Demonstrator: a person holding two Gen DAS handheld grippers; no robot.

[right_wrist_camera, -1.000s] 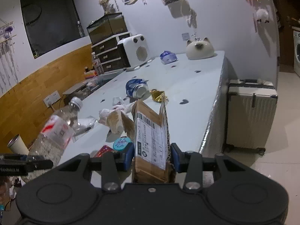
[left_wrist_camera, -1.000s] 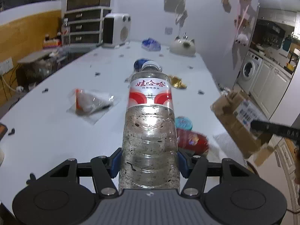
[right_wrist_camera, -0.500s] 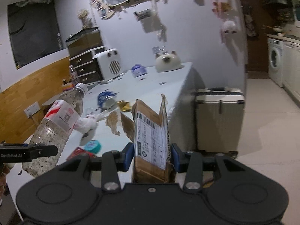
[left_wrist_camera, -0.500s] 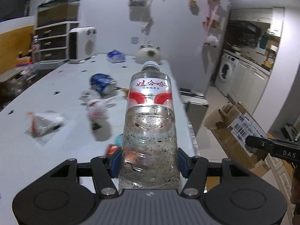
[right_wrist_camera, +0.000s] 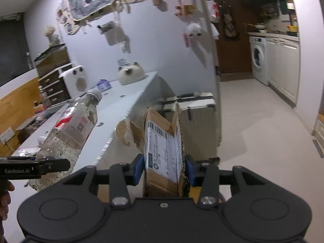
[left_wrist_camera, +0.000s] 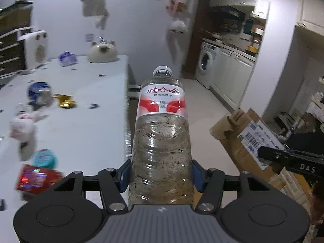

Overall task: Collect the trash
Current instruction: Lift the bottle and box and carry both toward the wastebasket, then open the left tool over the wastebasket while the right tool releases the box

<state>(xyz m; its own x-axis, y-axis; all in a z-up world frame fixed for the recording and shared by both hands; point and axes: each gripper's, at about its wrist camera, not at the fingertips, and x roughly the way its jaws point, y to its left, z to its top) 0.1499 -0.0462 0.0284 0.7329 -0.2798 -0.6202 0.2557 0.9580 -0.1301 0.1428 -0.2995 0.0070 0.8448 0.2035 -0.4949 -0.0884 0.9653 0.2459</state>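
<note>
My left gripper (left_wrist_camera: 161, 175) is shut on a clear plastic bottle (left_wrist_camera: 161, 133) with a red and white label, held in the air just past the table's right edge. The bottle also shows in the right wrist view (right_wrist_camera: 68, 133). My right gripper (right_wrist_camera: 164, 169) is shut on a torn cardboard box (right_wrist_camera: 162, 151) with a shipping label, held above the floor. The box also shows at the right of the left wrist view (left_wrist_camera: 245, 139). On the white table (left_wrist_camera: 85, 129) lie a red wrapper (left_wrist_camera: 37, 179), a teal lid (left_wrist_camera: 44, 159), a crumpled white bag (left_wrist_camera: 22, 121), a gold wrapper (left_wrist_camera: 64, 100) and a blue can (left_wrist_camera: 39, 94).
A silver suitcase (right_wrist_camera: 194, 125) stands on the floor beside the table's end. A cat-shaped object (left_wrist_camera: 102, 51), a white heater (left_wrist_camera: 35, 49) and a blue packet (left_wrist_camera: 67, 58) sit at the table's far end. A washing machine (left_wrist_camera: 205, 65) and white cabinets line the right wall.
Both grippers have swung to the right, off the table and toward the open floor, each still holding its item. The table has slid to the left of both views.
</note>
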